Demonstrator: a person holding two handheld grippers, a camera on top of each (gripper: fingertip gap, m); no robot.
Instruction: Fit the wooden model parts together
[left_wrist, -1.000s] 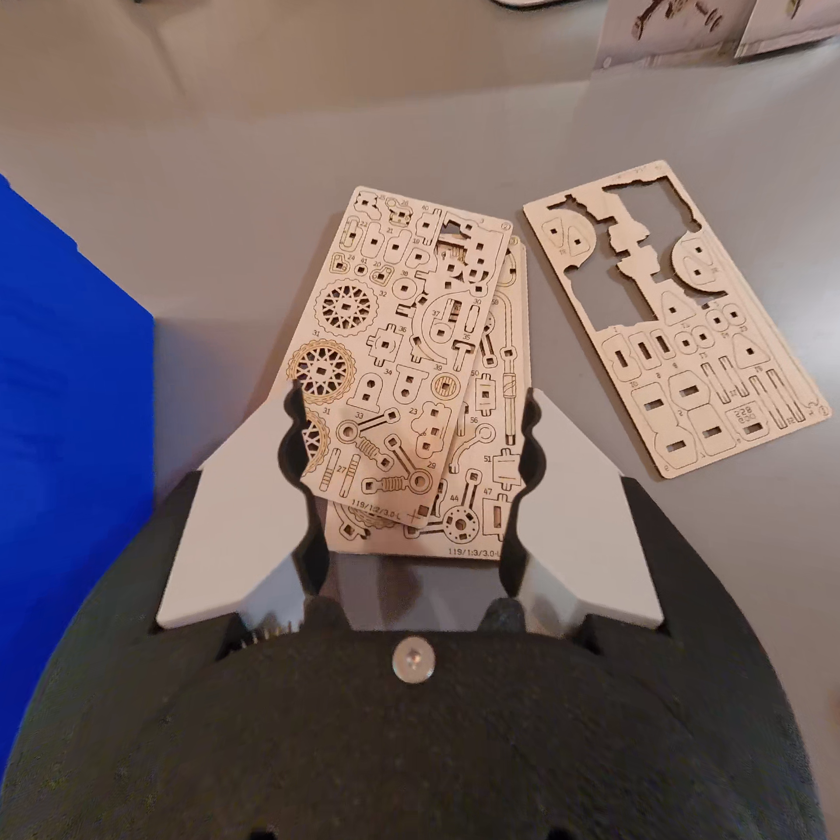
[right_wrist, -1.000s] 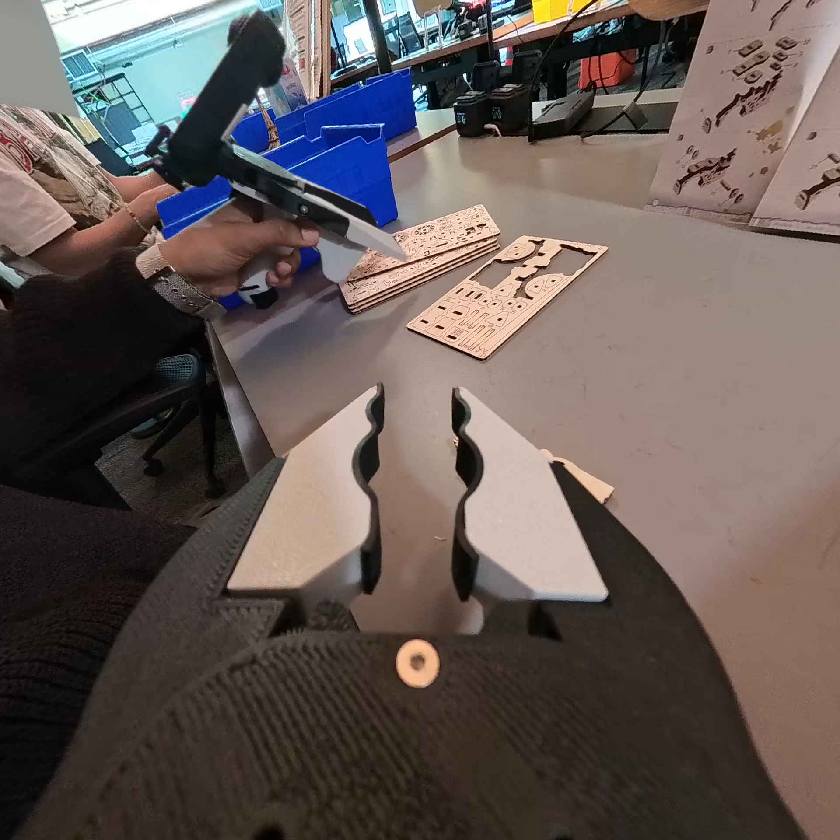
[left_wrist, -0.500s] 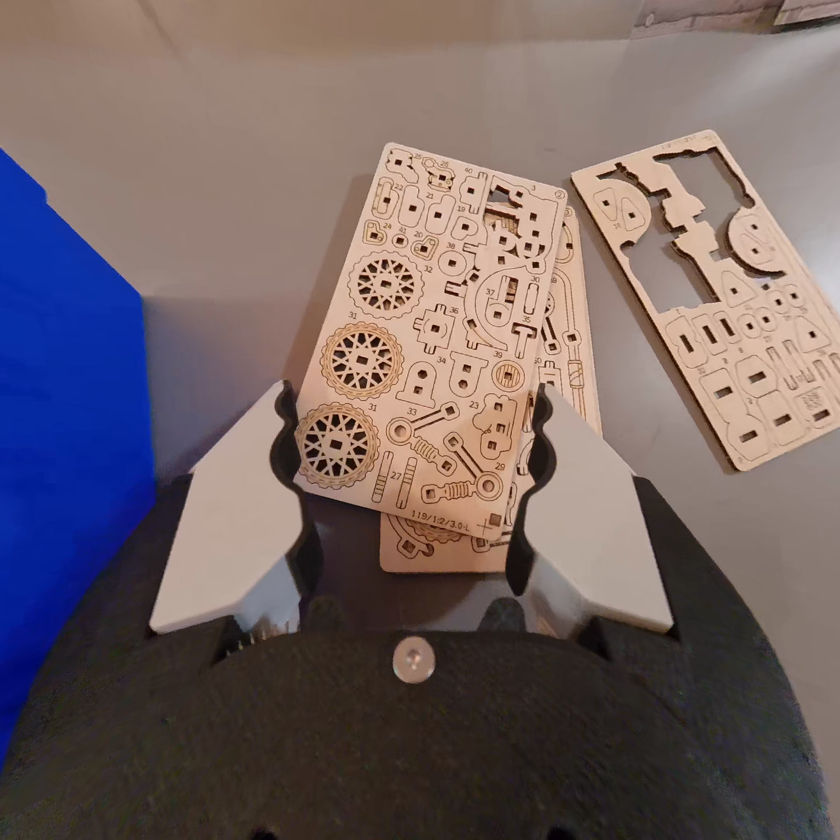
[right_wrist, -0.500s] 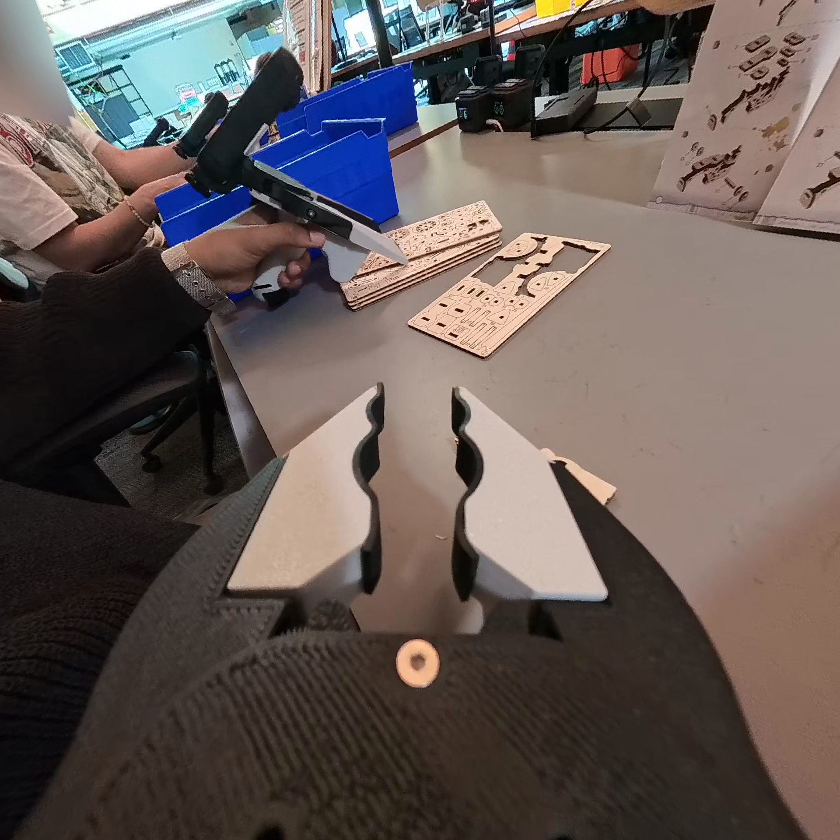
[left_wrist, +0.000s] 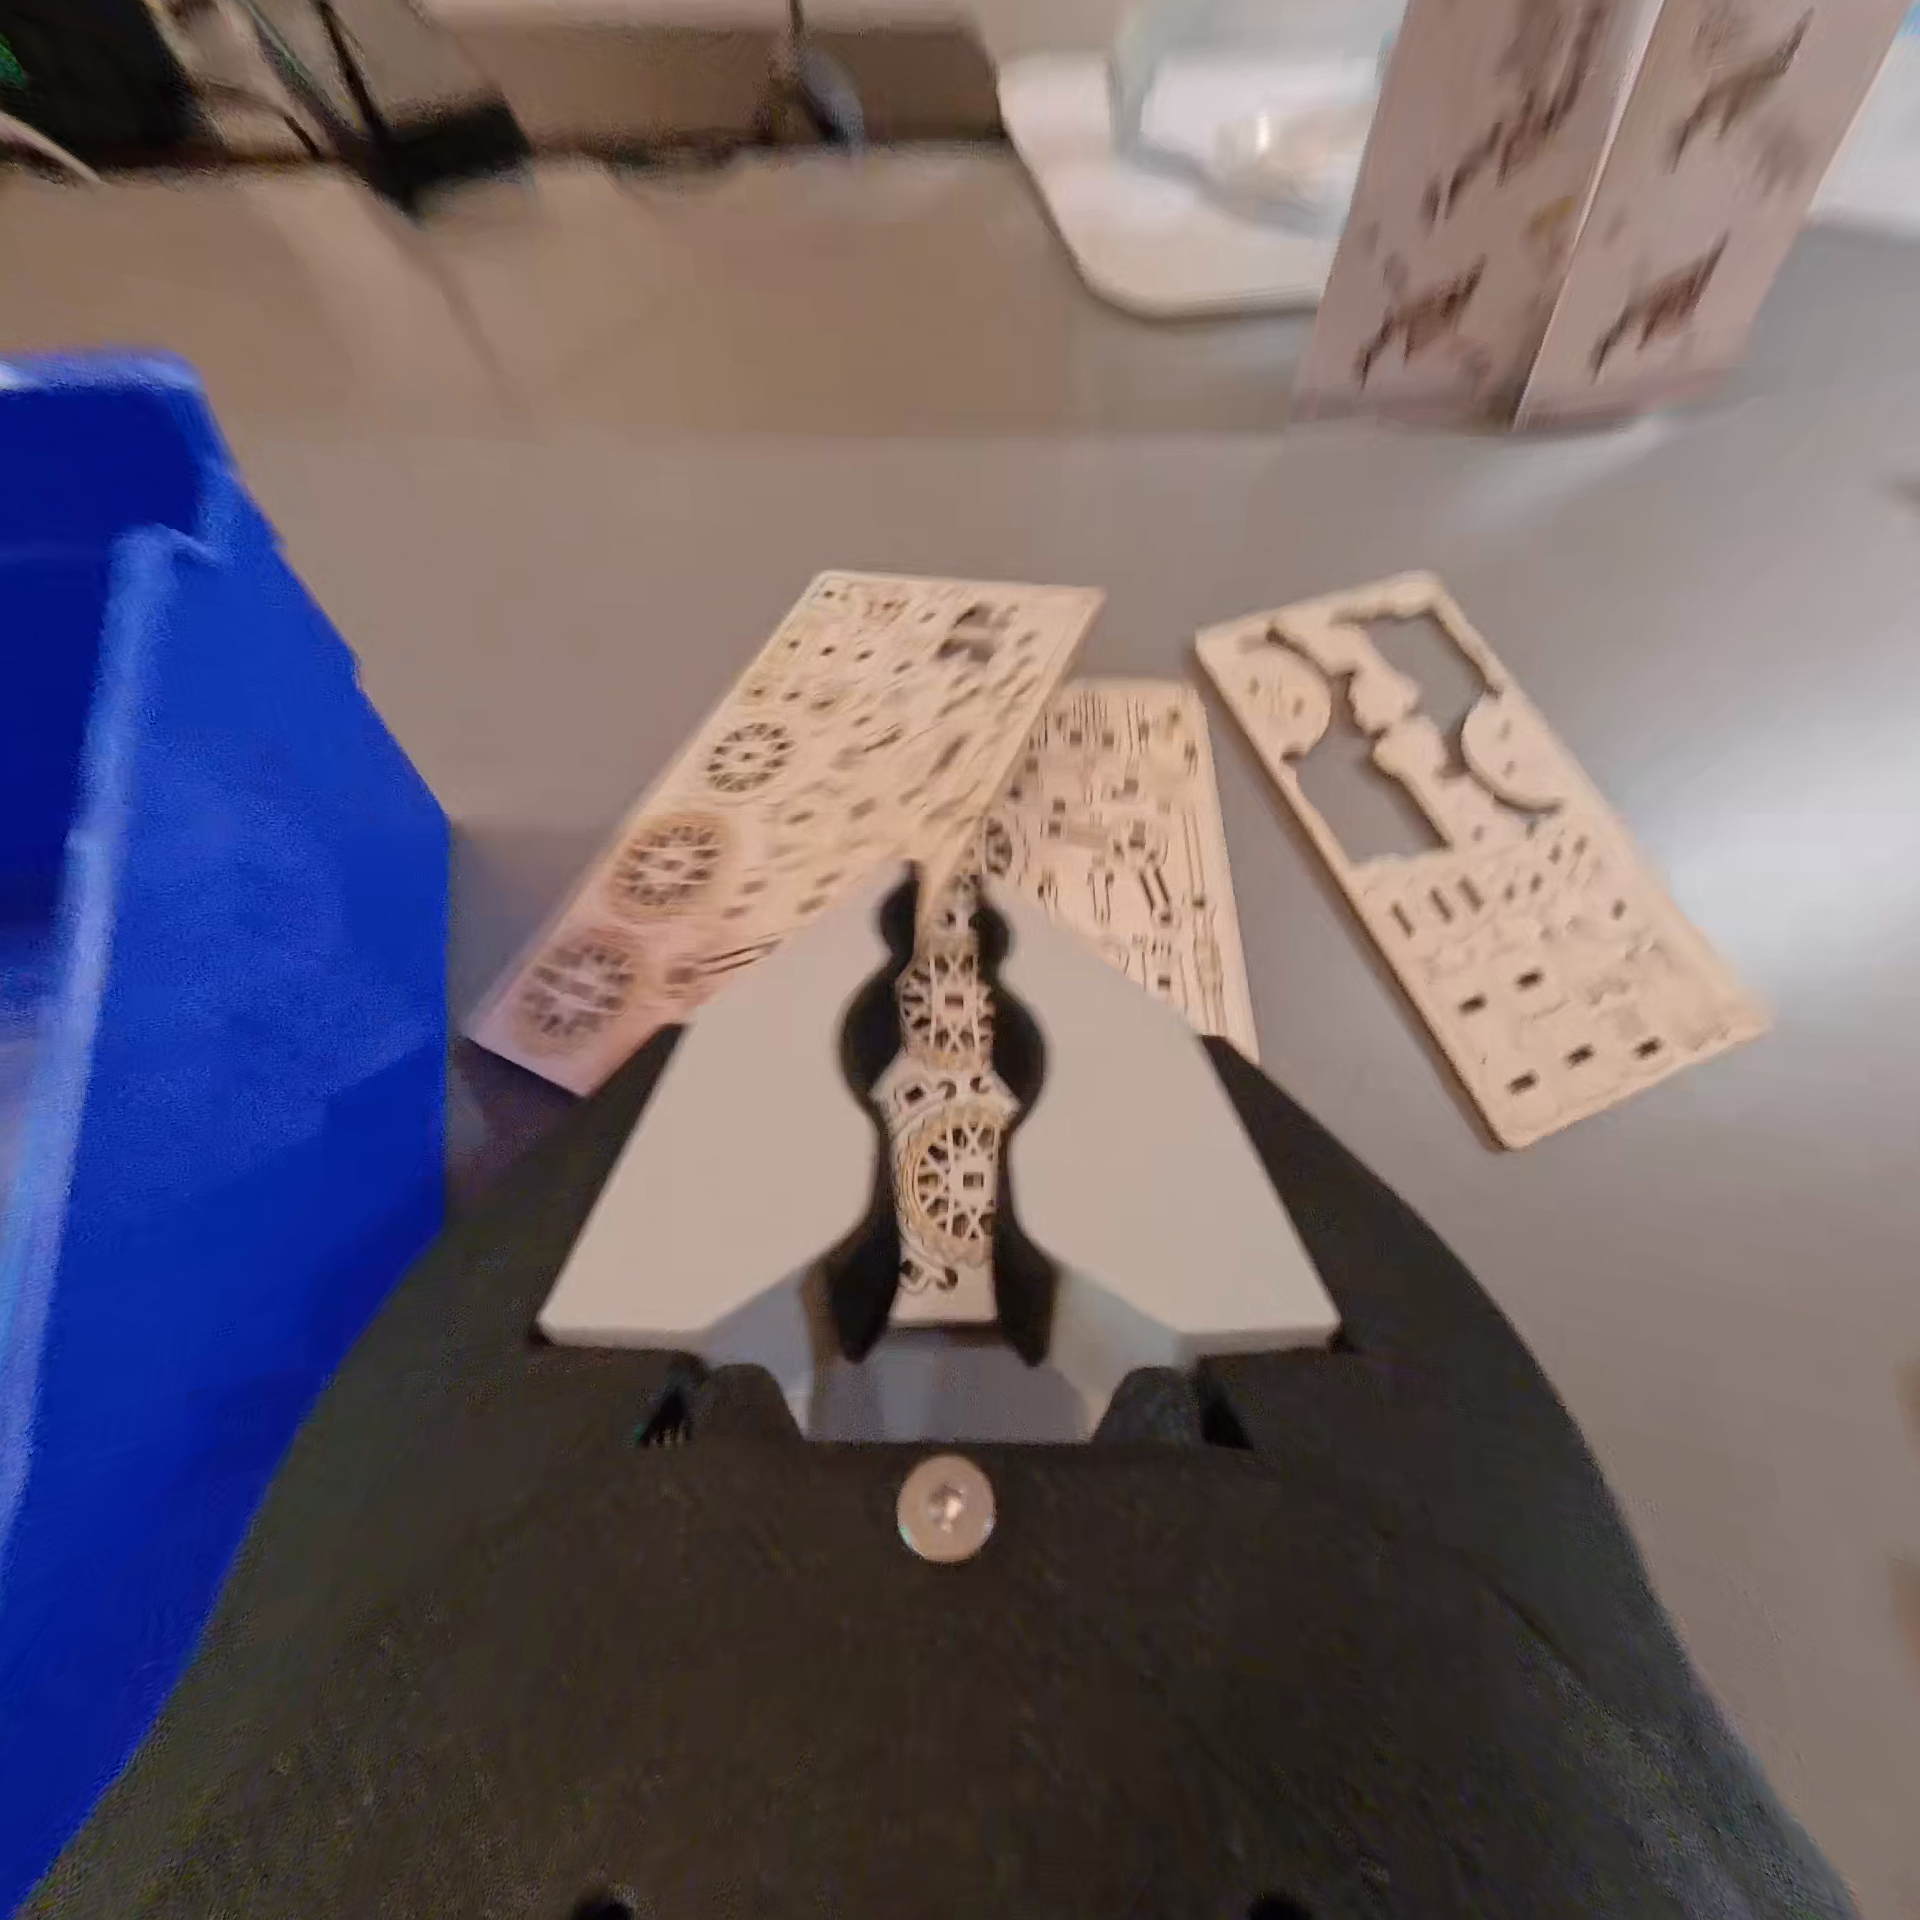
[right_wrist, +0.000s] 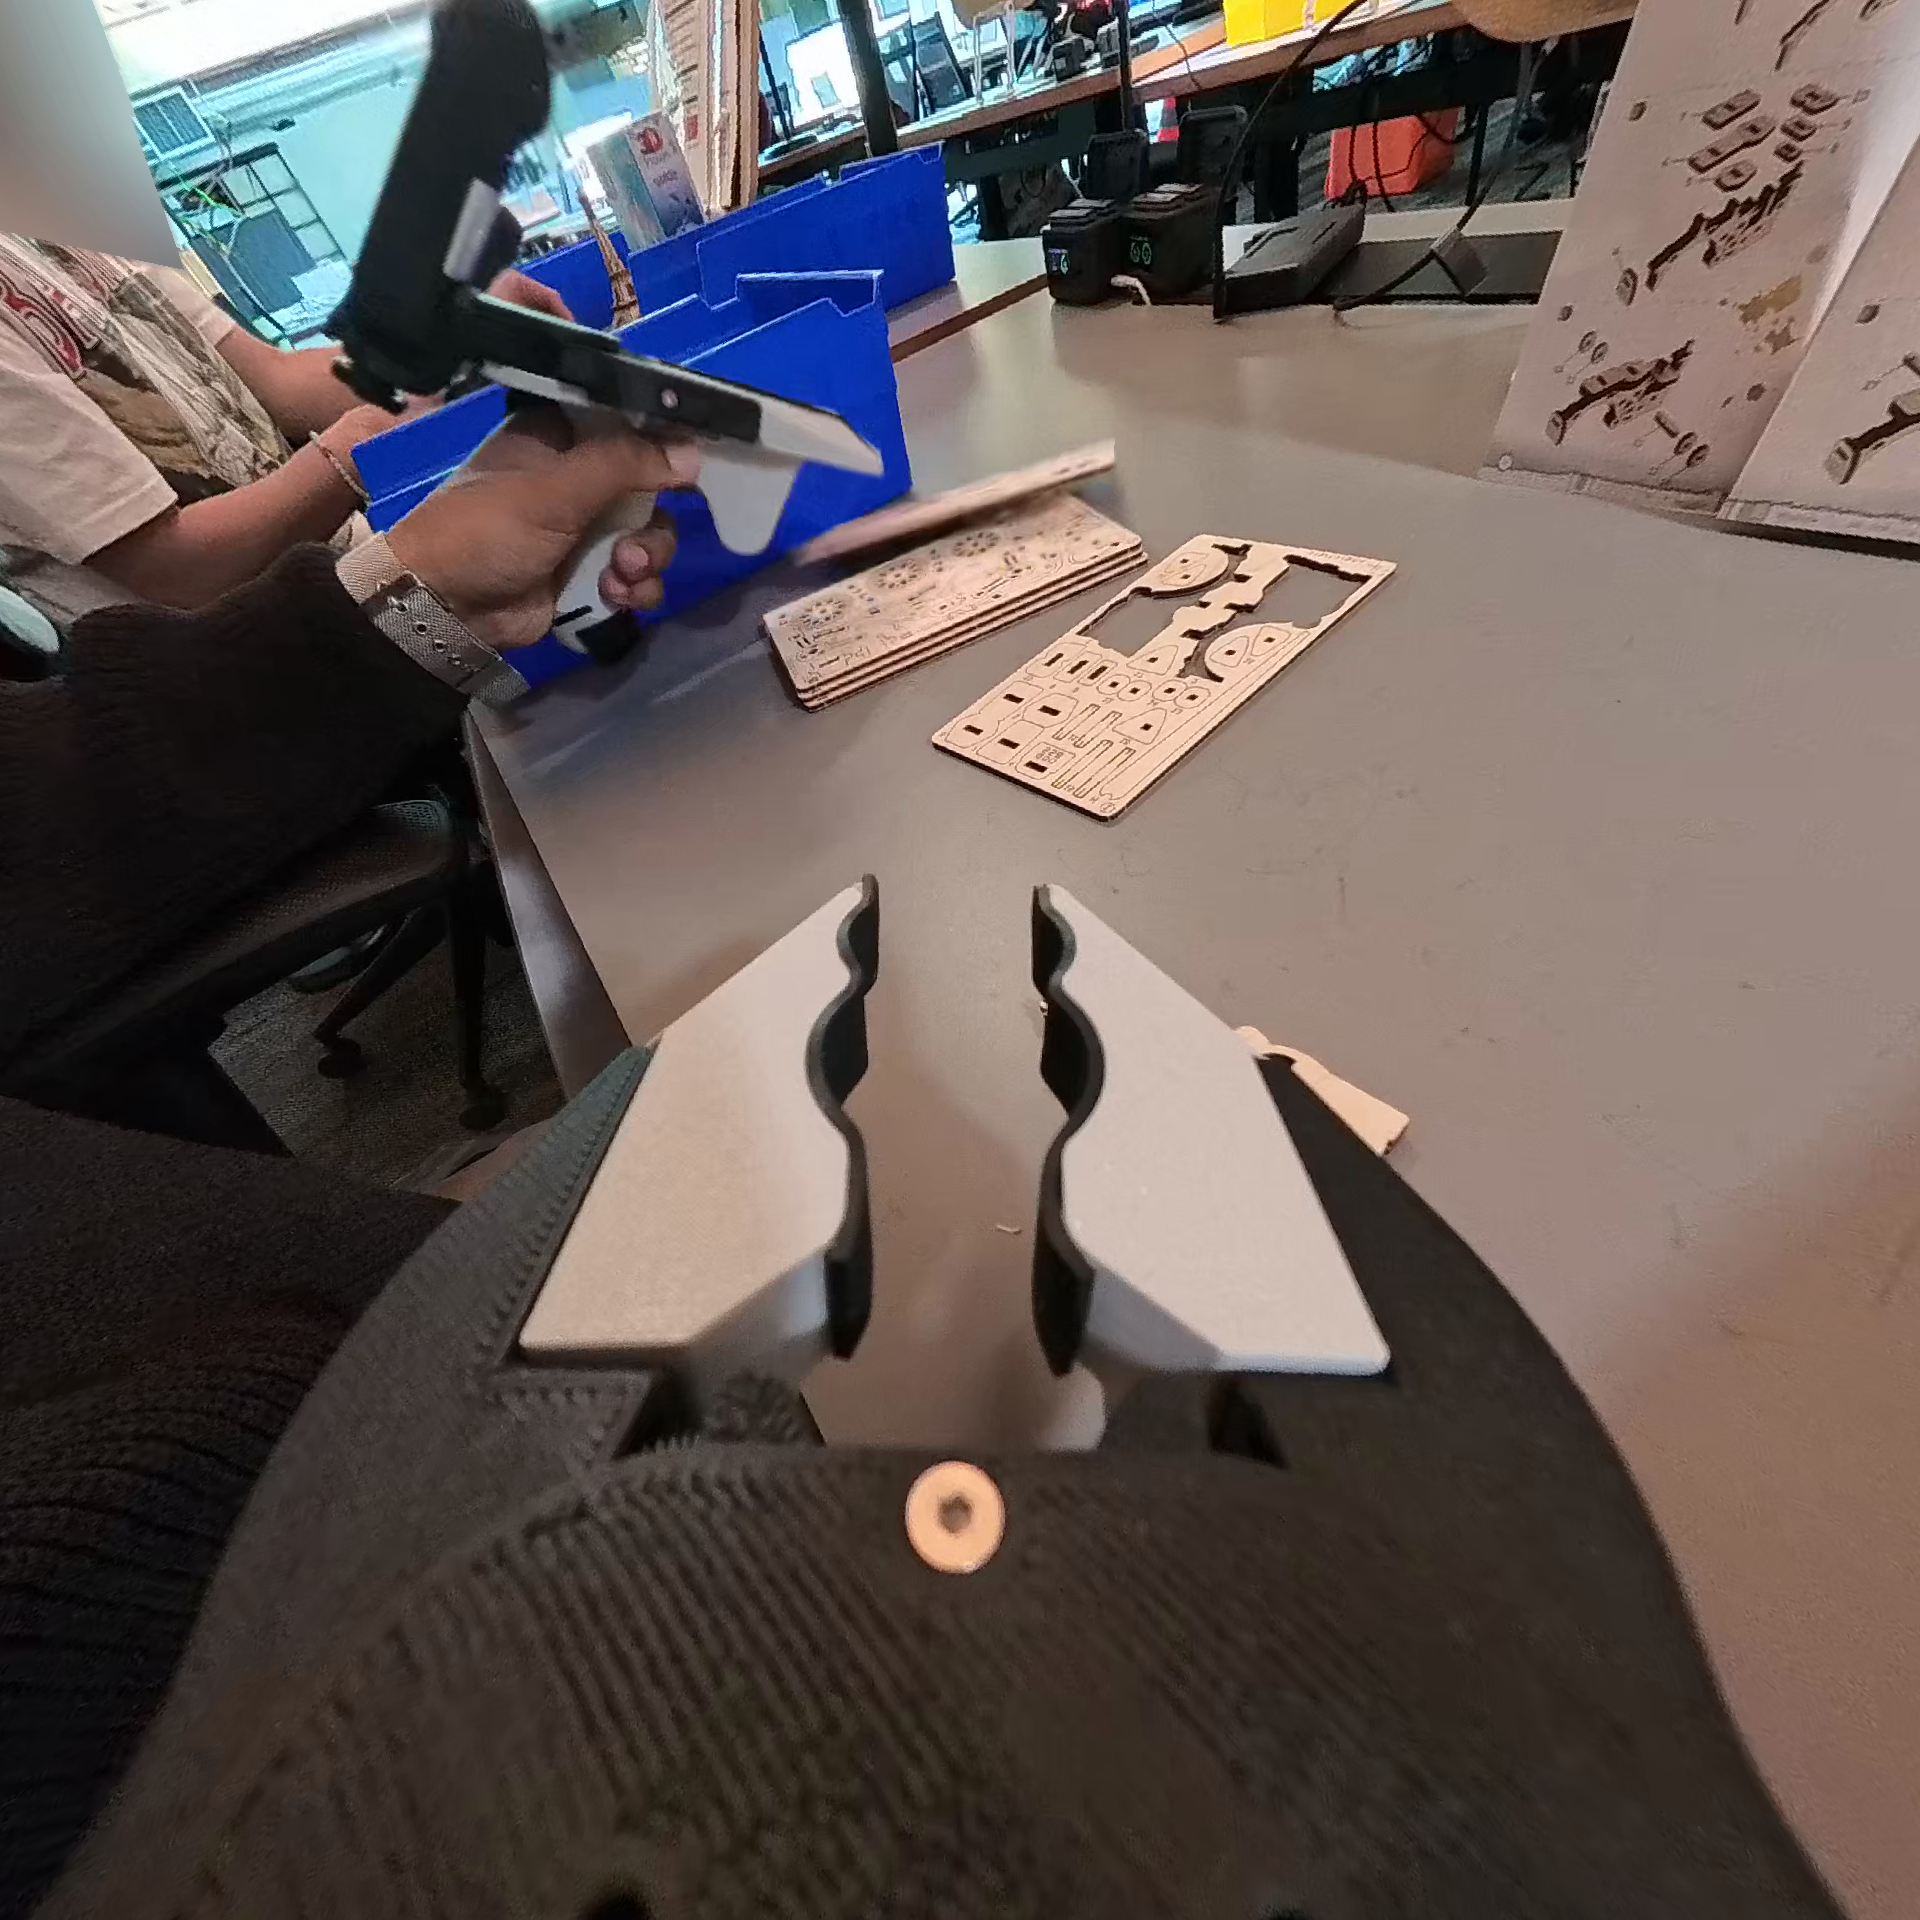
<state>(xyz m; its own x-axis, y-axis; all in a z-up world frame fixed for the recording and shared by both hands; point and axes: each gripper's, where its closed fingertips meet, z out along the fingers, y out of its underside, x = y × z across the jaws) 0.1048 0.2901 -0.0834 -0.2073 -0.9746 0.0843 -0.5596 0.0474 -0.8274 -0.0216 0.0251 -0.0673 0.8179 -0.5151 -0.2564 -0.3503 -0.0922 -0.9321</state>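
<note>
Left tongs (left_wrist: 948, 914) clenched on top wooden sheet (left_wrist: 831, 790) (lifted, tilted), right tongs (right_wrist: 954, 904) released over table (right_wrist: 1558, 935)

Bench clutter around the work area

A grey table (right_wrist: 1558, 831) carries a blue bin (left_wrist: 208, 935) at the left, its near wall tall and plain; more blue bins (right_wrist: 831, 229) stand behind it. Folded printed sheets (right_wrist: 1714, 260) stand upright at the far right edge, showing drawings of parts. Black chargers (right_wrist: 1132, 244) and a flat black box (right_wrist: 1294, 249) with cables sit at the far side. A second person in a pale shirt (right_wrist: 83, 416) sits beyond, face masked out. A chair base (right_wrist: 416, 987) shows below the table edge.
</note>
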